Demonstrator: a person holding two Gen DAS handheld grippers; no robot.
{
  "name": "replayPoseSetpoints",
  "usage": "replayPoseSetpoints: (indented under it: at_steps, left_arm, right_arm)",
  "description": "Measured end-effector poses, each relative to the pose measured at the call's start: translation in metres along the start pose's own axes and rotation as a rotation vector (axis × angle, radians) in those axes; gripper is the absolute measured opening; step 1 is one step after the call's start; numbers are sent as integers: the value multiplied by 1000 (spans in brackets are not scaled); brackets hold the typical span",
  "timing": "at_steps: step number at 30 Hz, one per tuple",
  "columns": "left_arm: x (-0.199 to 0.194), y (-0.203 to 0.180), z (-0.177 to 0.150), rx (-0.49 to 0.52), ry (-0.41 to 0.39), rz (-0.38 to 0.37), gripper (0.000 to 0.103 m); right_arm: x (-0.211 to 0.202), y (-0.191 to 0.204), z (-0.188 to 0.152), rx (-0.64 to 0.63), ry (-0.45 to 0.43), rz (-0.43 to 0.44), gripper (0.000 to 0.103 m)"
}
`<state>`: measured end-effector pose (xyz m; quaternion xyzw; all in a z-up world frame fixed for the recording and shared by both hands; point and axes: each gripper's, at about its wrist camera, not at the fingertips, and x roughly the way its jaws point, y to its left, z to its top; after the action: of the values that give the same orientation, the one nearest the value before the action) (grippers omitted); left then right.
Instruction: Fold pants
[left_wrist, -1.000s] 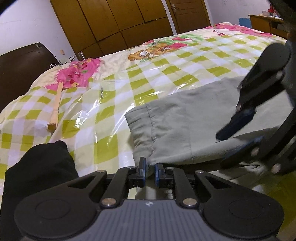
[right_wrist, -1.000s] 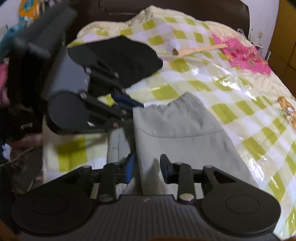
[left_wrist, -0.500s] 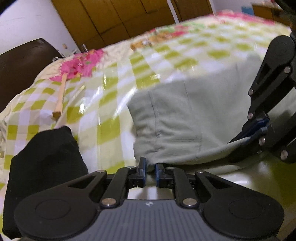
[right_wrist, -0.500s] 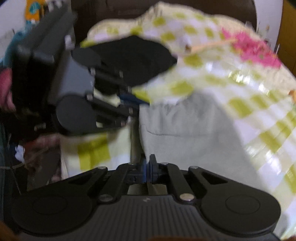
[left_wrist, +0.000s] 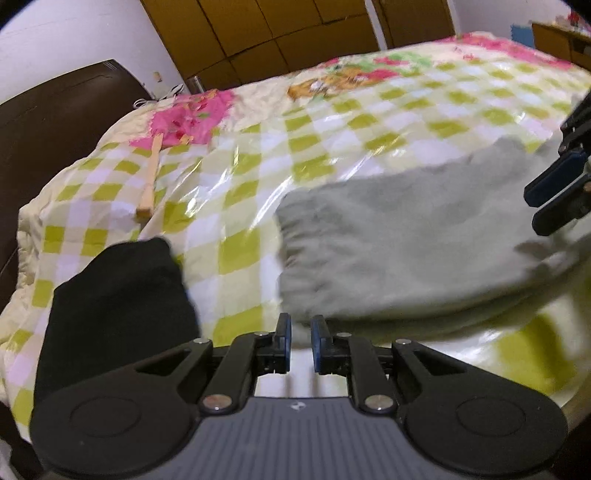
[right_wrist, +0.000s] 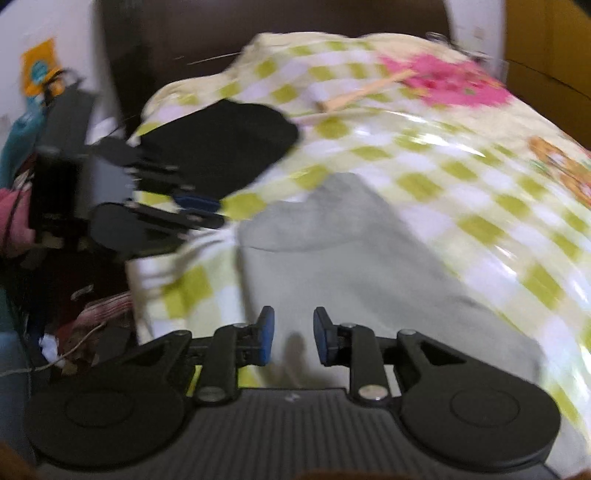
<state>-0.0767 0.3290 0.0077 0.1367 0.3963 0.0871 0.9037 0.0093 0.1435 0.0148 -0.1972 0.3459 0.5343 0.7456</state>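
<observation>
Step in hand: a fold looks just laid; both tongs are off the cloth, so I judge this the release at the end of one fold, not a fresh grab.
Left tongs (left_wrist: 299, 341): pads stand a narrow gap apart with nothing between them; only the bed cover shows through the gap, and the near edge of the pants lies just beyond the tips.
Right tongs (right_wrist: 290, 341): jaws opening, a clear gap between the blue pads, no cloth pinched; the pants lie beneath and ahead of them.
Pants (left_wrist: 406, 251): grey-green, lying on the bed near its front edge, folded into a roughly rectangular pad. In the right wrist view a seam or fold line crosses the cloth near its far end. The surface is soft and slightly wrinkled; blur hides finer detail.
Bed (left_wrist: 332, 122): covered in a green-and-white check quilt under glossy clear plastic.
Neighbours: a black garment (left_wrist: 118, 295) lies just left of the pants, apart from them; a wooden stick (left_wrist: 149, 181) lies farther back, well apart.
Next move, as I judge it: pick two corners of one short edge, pinch through all layers, and carry them over to the opposite edge, or smooth the stack if it is small enough.
Care needed: the plastic looks slippery, so the pad may slide when tugged.
</observation>
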Motion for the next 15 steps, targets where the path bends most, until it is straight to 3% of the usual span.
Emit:
replayPoseSetpoints:
  at_steps: [3, 11, 15]
  left_arm:
    - [-4, -24, 22, 12, -43, -85, 29]
    - [23, -138, 96, 79, -145, -421, 29]
    - [39, -191, 122, 110, -141, -535, 29]
  right_arm:
    - [-30, -35, -19, 107, 16, -79, 27]
    - [-112, -154, -91, 412, 51, -398, 31]
    - [-144, -218, -126, 597, 39, -516, 32]
